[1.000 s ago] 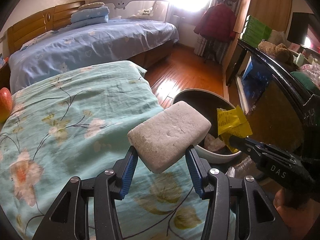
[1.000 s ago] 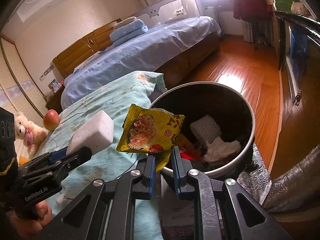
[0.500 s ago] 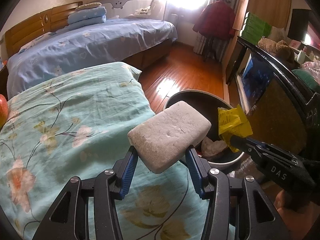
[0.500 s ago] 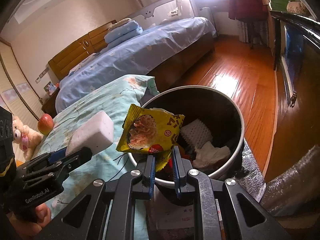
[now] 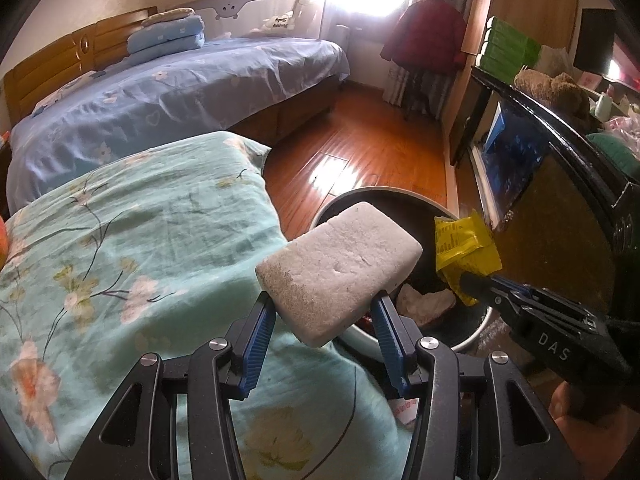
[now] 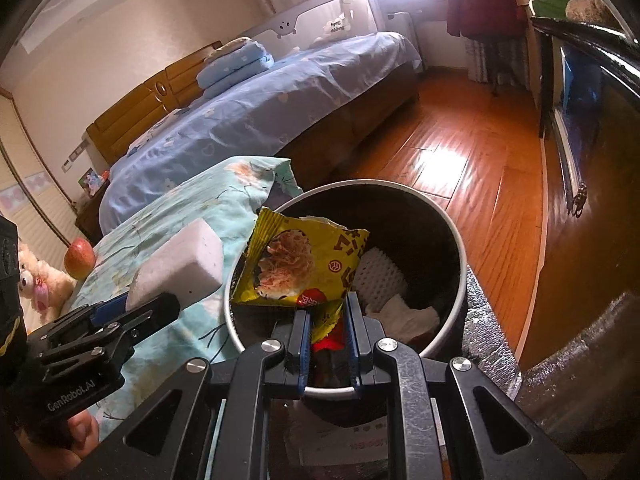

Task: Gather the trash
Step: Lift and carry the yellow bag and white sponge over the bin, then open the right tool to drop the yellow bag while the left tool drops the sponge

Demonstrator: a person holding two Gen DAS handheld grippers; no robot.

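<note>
— Where is the left claw (image 5: 326, 322) pointing?

— Forward and slightly up, over the edge of the bed with the green floral cover (image 5: 132, 248). Its blue pads are clamped on a white foam block (image 5: 340, 268), which tilts up toward one o'clock, its far end over the near rim of the trash bin (image 6: 460, 256).

— And the right claw (image 6: 326, 320)?

— Level, reaching from five o'clock in the left wrist view, nearly together and pinching the lower corner of a yellow snack wrapper (image 6: 304, 260). The wrapper hangs over the bin's open mouth, near its left rim.

— Anything inside the bin?

— A white ridged foam piece (image 6: 380, 272) and crumpled paper (image 6: 408, 314). At nine o'clock, an apple (image 6: 80, 258) sits on the bed.
</note>
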